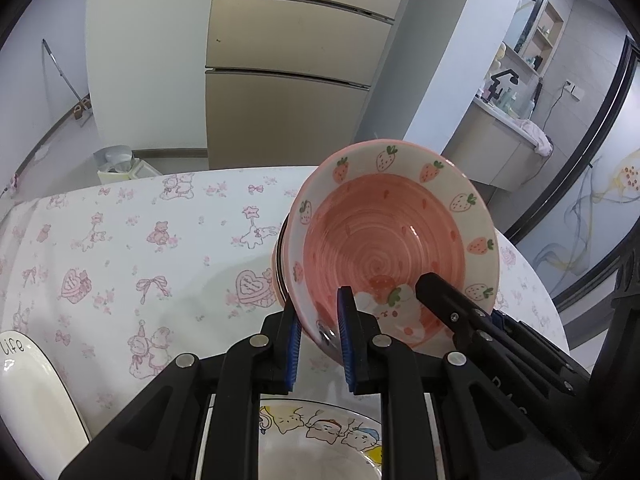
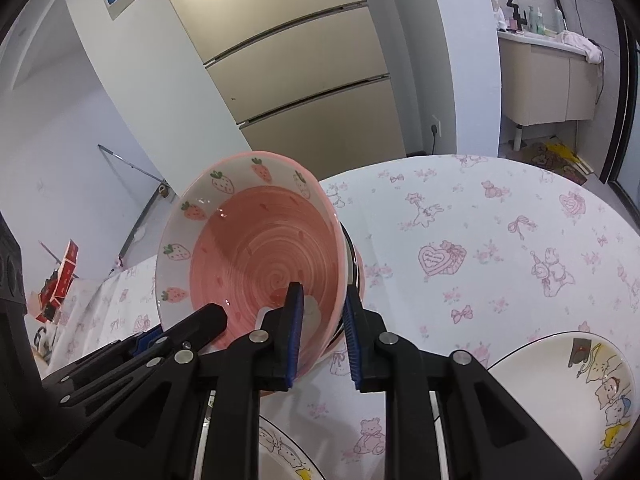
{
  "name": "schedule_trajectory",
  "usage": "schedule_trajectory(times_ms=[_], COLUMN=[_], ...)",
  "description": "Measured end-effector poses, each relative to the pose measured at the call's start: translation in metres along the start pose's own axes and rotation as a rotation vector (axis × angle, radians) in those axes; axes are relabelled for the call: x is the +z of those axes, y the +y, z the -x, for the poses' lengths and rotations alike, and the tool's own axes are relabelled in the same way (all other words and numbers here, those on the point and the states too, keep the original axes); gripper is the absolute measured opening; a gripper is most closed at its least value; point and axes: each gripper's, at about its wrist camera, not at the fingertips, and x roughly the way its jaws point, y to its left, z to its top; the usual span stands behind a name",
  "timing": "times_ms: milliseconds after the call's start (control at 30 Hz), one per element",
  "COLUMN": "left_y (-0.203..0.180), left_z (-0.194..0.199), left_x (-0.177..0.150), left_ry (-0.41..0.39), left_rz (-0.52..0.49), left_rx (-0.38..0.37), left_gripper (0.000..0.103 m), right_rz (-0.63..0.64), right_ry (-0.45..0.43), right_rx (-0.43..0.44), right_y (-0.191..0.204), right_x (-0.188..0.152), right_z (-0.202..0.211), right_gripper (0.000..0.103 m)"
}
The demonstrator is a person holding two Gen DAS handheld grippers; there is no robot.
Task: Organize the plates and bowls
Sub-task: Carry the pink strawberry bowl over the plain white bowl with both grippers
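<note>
A pink bowl (image 1: 384, 240) with strawberries on its white rim is held tilted above the table. My left gripper (image 1: 318, 344) is shut on its near left rim. My right gripper (image 2: 322, 340) is shut on its near right rim; the same bowl shows in the right wrist view (image 2: 256, 256). Each gripper also appears in the other's view, inside the bowl. A cartoon-print plate (image 1: 320, 440) lies below the left gripper. Another cartoon plate (image 2: 568, 392) lies at the right.
The round table has a white cloth with pink prints (image 1: 140, 260). A white plate with lettering (image 1: 32, 392) sits at the left edge. A third plate's edge (image 2: 280, 456) shows under the right gripper. A beige fridge (image 1: 288, 80) stands behind the table.
</note>
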Motion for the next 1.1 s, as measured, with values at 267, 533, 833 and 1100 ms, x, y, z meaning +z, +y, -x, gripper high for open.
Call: schedule_trajectory(times_ms=[267,533,833,1100], left_y=[0.000,0.006,0.008,0.012], left_z=[0.000,-0.001,0.000,0.000], left_x=[0.000,0.002,0.003,0.005], left_ry=[0.001,0.015,0.025,0.049], left_rz=[0.002,0.019,0.014,0.015], left_rx=[0.000,-0.017,-0.023,-0.042], left_gripper=[0.019,0.019,0.019,0.019], right_rz=[0.001,-0.037,-0.054,-0.069], right_ry=[0.001,0.015,0.023,0.023], right_rx=[-0.006,0.029,0.044,0.056], right_y=[0.000,-0.008,-0.009,-0.012], right_x=[0.000,0.002,0.003,0.002], right_z=[0.000,0.000,-0.001,-0.001], right_gripper=[0.019,0.019,0.019,0.019])
